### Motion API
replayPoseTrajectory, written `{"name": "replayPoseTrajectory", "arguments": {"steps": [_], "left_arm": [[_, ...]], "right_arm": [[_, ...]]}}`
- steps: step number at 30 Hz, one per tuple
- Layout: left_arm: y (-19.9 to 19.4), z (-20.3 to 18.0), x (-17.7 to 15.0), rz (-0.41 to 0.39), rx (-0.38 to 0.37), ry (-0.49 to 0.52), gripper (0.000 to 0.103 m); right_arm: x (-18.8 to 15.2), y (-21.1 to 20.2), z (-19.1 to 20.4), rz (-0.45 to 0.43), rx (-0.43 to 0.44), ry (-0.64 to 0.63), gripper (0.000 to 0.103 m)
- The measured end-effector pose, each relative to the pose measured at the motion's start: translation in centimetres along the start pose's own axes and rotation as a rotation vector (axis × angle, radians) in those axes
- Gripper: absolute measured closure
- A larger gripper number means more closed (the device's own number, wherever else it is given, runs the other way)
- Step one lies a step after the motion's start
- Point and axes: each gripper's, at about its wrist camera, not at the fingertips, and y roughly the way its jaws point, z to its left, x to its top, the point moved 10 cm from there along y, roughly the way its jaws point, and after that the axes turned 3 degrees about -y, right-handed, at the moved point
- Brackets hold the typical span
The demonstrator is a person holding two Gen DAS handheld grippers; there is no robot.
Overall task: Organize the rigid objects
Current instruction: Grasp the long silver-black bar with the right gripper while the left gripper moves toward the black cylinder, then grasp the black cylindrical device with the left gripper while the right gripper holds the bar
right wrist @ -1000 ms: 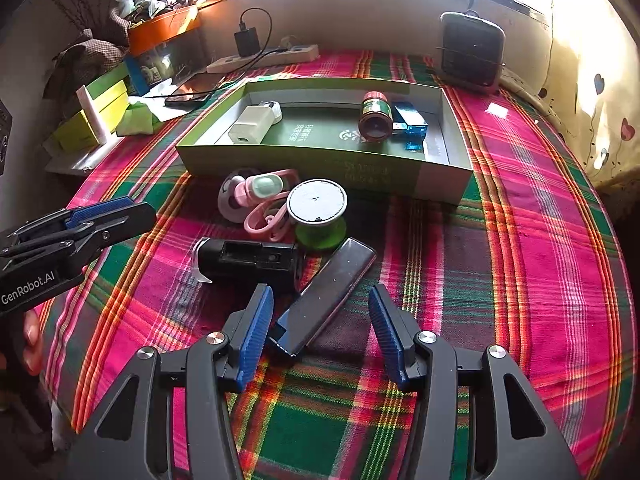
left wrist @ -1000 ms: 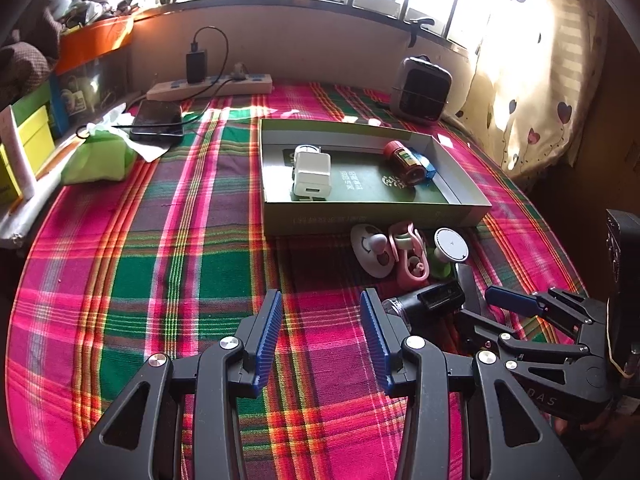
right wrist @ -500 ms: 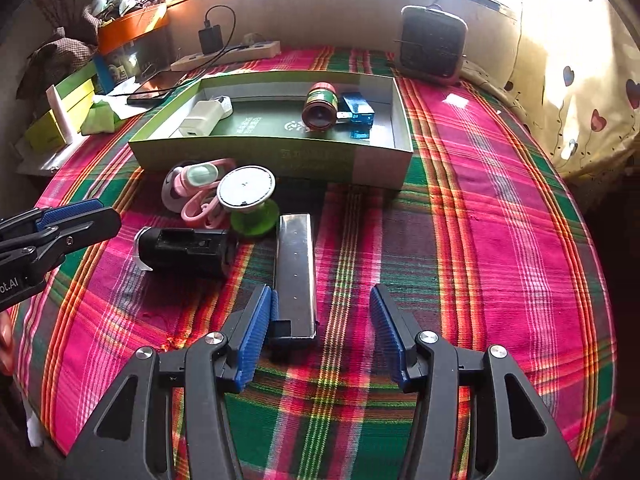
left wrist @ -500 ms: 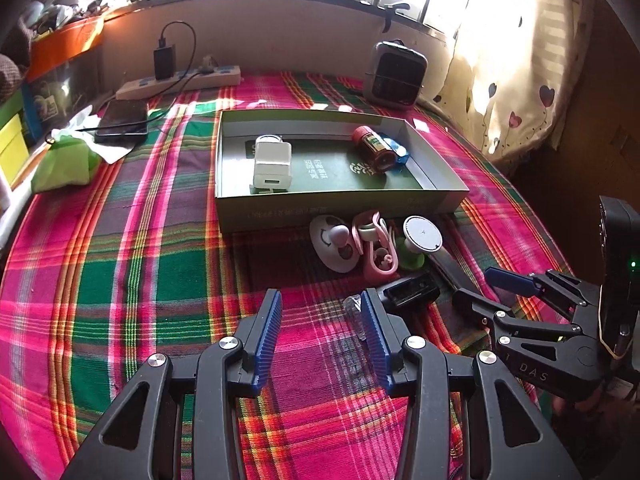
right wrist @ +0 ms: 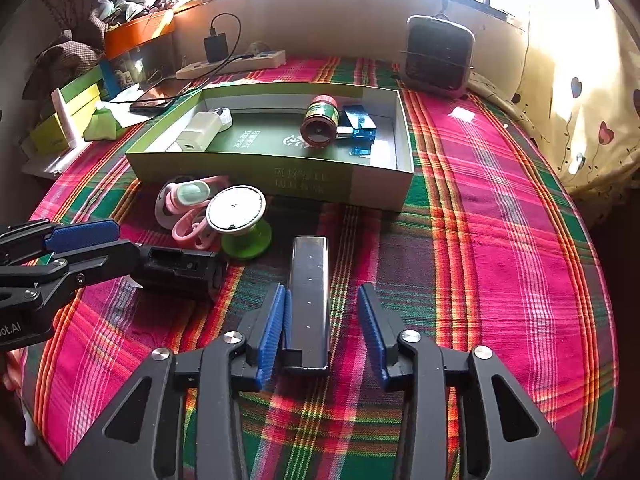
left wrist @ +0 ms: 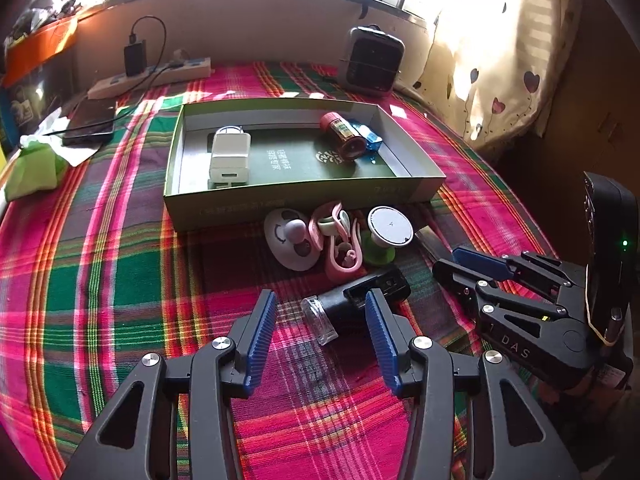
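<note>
Right gripper point(right wrist: 322, 322) closing around flat dark bar point(right wrist: 309, 288) (one pad touching) on plaid cloth point(right wrist: 480, 240).

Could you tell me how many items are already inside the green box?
3: white charger at the left end, brown jar and blue item at the right; something small may hide behind the charger.

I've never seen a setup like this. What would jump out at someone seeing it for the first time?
First, the bright pink and green plaid cloth covering the whole table. On it sits a shallow green box with a few small things inside, more clutter lying just in front. Nearest, the right gripper is closing its blue-padded jaws around a flat dark bar; the left gripper is opening beside a black gadget.
</note>
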Motion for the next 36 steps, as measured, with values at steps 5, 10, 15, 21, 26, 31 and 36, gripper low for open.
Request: {"name": "replayPoseTrajectory", "arguments": {"steps": [5,10,15,21,26,31,36], "left_arm": [[0.3,-0.8,-0.4,0.016,-0.014,0.009,0.058],[0.3,-1.8,-0.9,0.027,-0.026,0.025,0.058],[0.0,-3.0,-1.9,0.041,-0.039,0.047,0.057],[-0.3,-5.2,-3.2,0.058,-0.07,0.1,0.058],[-1.1,-5.8,-2.6,0.026,-0.072,0.123,0.058],[-0.9,-4.6,-1.5,0.004,-0.001,0.131,0.057],[0.4,-4.2,-0.8,0.022,0.024,0.148,0.057]], "right_arm": [[-0.3,-0.3,-0.8,-0.002,0.0,0.004,0.078],[-0.8,-0.6,-1.5,-0.004,-0.006,0.016,0.078],[-1.1,-0.9,-2.0,-0.007,-0.009,0.027,0.078],[-1.5,-1.1,-2.3,-0.009,-0.007,0.031,0.078],[-1.7,-1.3,-2.6,-0.009,-0.007,0.039,0.078],[-1.9,-1.4,-2.8,-0.011,-0.003,0.045,0.078],[-1.9,-1.5,-2.9,-0.011,0.0,0.04,0.078]]}}
